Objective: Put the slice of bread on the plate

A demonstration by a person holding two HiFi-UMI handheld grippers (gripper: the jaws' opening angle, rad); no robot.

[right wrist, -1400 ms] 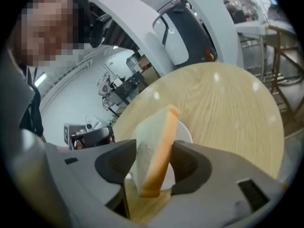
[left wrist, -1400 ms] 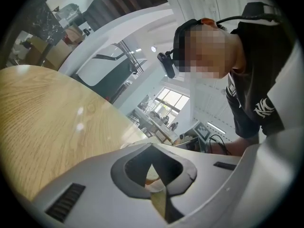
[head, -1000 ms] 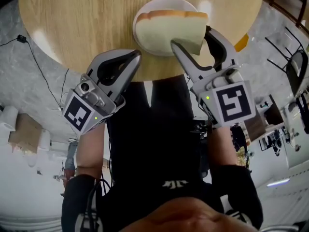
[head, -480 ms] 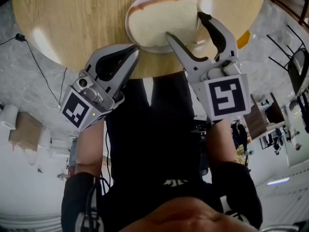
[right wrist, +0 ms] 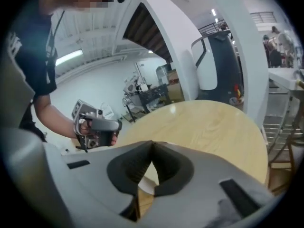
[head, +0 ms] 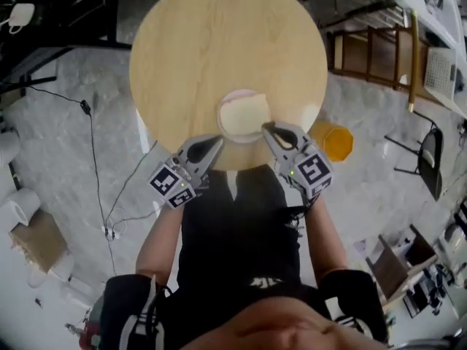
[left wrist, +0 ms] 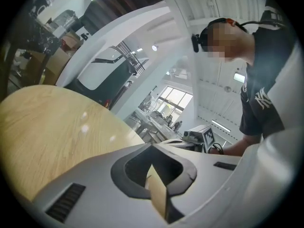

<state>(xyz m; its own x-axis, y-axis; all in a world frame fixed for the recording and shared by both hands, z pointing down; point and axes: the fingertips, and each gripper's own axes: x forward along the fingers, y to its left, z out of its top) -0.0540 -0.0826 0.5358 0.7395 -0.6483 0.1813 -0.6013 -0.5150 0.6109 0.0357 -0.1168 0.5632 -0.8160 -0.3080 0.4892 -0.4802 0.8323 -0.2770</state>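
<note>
A: The right tongs (head: pixel 268 127) are shut with nothing between the jaws, and the left tongs (head: pixel 217 142) are likewise closed and empty. Where is the slice of bread (head: pixel 244 117) to be found?

B: It is laid flat on the plate (head: pixel 239 92), most of which is covered by it. The task is judged to be done, or all but done.

A: Then what could still be spoiled?

B: The plate is set close to the near edge of the table (head: pixel 190 49), and both tongs are held just beside it. The right tongs are at its near right rim, and the left are a little off its near left. If either were swung inward while being drawn away, the rim could be caught. The plate could then be shifted toward the edge, or the slice dragged partly off it.

A: Could the bread be lifted by accident?

B: That is thought unlikely, since nothing is gripped. A soft slice is easily dented or torn, though, so a stray poke from a closed tip would be marked on it.

A: And farther out?

B: A yellow object (head: pixel 330 141) is seen on the floor beside the table's right edge. No danger is expected from it unless the table itself is knocked.
</note>
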